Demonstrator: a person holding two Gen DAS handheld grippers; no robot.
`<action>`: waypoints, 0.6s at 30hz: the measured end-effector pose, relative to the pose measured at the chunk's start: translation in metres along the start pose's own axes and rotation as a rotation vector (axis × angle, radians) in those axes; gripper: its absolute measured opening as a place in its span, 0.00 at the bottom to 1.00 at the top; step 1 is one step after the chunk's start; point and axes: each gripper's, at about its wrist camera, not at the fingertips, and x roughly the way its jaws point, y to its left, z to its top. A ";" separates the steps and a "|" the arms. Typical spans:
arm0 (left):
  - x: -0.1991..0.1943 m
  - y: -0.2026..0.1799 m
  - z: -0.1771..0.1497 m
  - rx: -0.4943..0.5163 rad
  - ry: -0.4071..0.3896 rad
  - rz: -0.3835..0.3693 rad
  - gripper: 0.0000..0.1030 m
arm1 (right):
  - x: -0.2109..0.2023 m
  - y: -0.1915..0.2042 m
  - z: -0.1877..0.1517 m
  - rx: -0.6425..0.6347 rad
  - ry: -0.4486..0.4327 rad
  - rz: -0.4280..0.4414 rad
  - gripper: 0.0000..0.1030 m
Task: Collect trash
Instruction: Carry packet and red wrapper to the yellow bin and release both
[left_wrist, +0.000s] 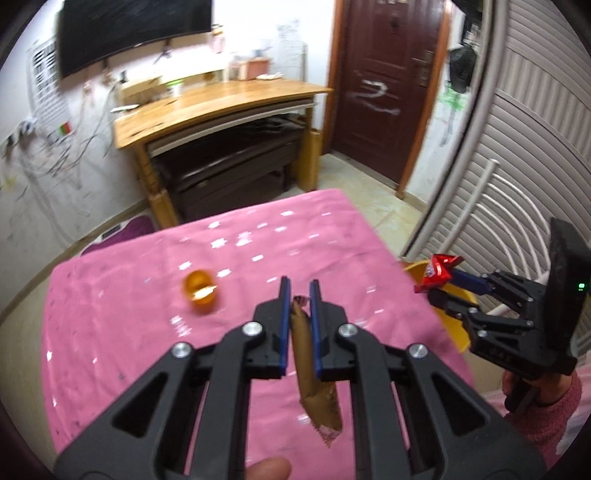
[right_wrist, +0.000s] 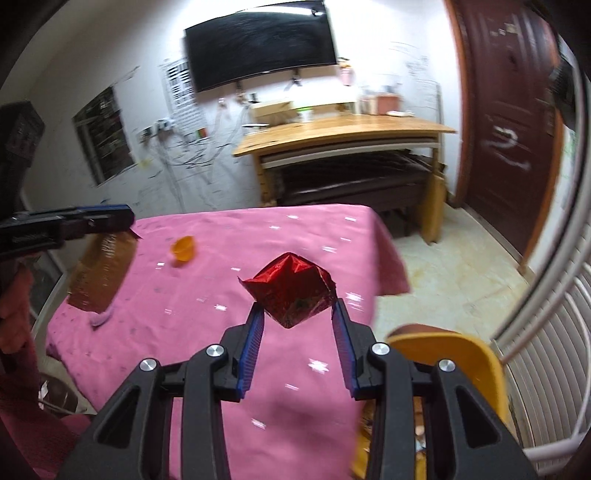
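left gripper (left_wrist: 300, 286): nearly closed, pinching brown wrapper (left_wrist: 314, 380) by its top.
right gripper (right_wrist: 299, 314): jaws wide, red wrapper (right_wrist: 291, 291) barely held, may already be loose.
yellow bin (right_wrist: 443, 347): 4 o'clock of red wrapper.
risk: red wrapper drops on pink tablecloth (right_wrist: 184, 295), missing bin.
orange cup (left_wrist: 201, 290): uncollected, 10 o'clock of left gripper.

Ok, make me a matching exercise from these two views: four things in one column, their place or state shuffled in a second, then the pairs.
Things:
1. brown wrapper
2. red foil wrapper
3. orange cup
4. yellow bin

Place or state:
A. lying on the pink tablecloth, untouched
B. clamped in the left gripper
C. beside the table, on the right gripper's side
D. at the tips of the right gripper

Pairs: 1-B, 2-D, 3-A, 4-C
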 end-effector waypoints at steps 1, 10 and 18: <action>0.003 -0.012 0.004 0.019 0.000 -0.011 0.08 | -0.002 -0.008 -0.003 0.011 -0.001 -0.011 0.31; 0.026 -0.085 0.026 0.115 0.014 -0.081 0.08 | -0.012 -0.078 -0.029 0.114 0.000 -0.080 0.31; 0.063 -0.148 0.036 0.169 0.051 -0.148 0.08 | -0.005 -0.129 -0.056 0.212 0.041 -0.113 0.31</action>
